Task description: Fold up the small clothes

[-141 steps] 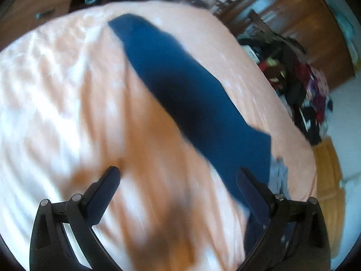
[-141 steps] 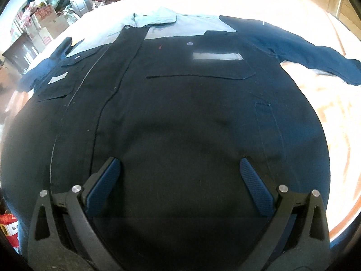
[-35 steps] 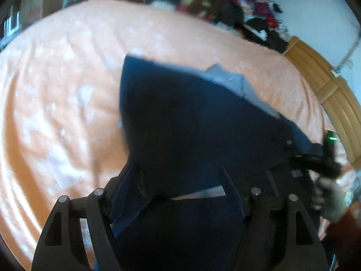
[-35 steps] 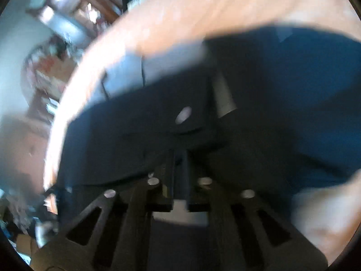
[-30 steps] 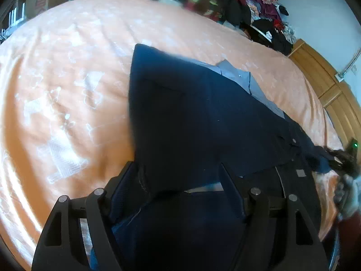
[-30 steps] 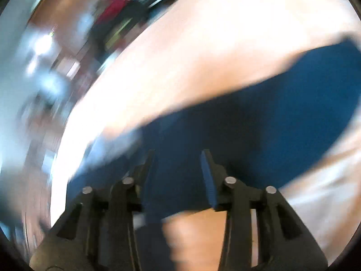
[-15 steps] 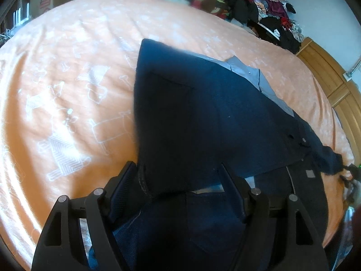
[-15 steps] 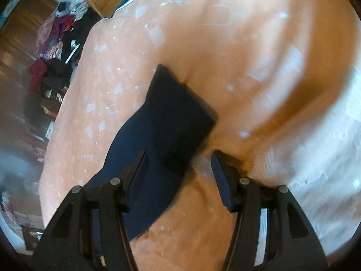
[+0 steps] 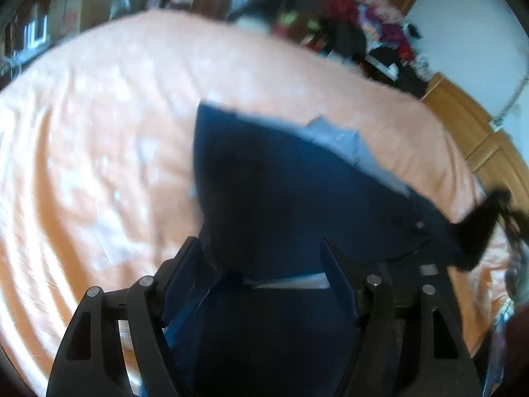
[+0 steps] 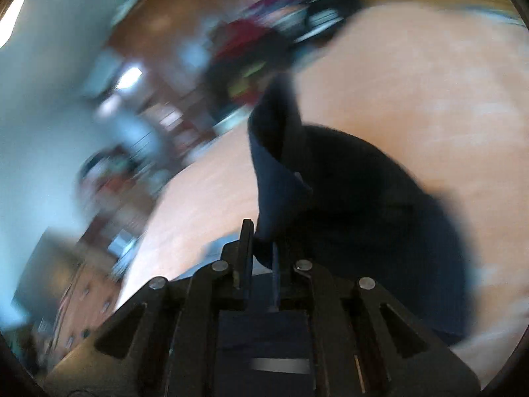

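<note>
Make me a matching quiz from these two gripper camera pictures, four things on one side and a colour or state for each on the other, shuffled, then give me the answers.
Things:
1. bedspread
2. shirt collar
3. right gripper
4. left gripper

Colours or states:
A. open, with dark blue cloth lying between its fingers
B. orange with a pale printed pattern
C. light grey-blue
D. shut on the shirt sleeve

Pairs: 1-B, 2-C, 3-D, 4-A
</note>
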Tool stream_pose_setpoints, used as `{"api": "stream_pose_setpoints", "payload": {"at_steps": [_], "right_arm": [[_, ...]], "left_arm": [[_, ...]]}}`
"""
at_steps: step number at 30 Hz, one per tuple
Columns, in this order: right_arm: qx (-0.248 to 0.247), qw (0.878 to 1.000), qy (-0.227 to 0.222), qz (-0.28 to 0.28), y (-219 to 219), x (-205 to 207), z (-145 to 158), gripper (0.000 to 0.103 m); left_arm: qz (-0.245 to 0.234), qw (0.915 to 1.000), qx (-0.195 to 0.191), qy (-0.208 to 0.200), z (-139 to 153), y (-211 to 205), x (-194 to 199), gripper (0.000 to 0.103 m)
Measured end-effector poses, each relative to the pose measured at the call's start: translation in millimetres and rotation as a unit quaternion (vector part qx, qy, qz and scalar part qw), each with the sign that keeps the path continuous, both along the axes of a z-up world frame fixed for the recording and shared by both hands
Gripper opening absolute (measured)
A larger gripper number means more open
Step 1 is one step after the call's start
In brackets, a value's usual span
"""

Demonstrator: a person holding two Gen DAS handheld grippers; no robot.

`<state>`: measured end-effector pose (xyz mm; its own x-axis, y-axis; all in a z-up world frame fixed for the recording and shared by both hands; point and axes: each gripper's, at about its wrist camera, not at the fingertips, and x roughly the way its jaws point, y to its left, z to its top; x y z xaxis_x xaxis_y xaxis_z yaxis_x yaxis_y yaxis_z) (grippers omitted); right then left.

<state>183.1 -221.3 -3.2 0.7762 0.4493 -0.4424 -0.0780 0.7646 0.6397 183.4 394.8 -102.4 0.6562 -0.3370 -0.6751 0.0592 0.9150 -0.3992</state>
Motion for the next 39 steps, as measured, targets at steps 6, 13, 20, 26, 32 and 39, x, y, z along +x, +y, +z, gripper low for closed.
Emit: {"api": "stream_pose_setpoints", "payload": {"at_steps": [6,13,20,26,32,39], "right_arm": [[-0.001,0.986,0.052,0.156,220,77,-60,0.009],[-0.002,0.975,0.125,0.184,282,92,-120,0.010],[-0.036,0.967,0.140,0.208,312,114,-122,0.014],[-0.074,0.966,0.098,0.227,292,91,-91,0.021],[-0.106,0.986,0.051,0.121,119,24,-43,0.062],[-0.123,0.979,0.152,0.063,-14,32,-98,0.019]], "left_arm": [[-0.012,0.9997,-0.020,0.003,3,5,2,0.078],[0.005,0.9985,-0.045,0.032,-18,34,-12,0.078],[-0.001,0.9971,-0.064,0.041,-34,19,-2,0.078],[-0.024,0.9971,-0.063,0.035,-26,-5,2,0.079],[-0.111,0.9934,-0.027,0.012,1,-49,7,0.079],[-0.279,0.9600,-0.021,-0.008,17,-207,34,0.078]]}}
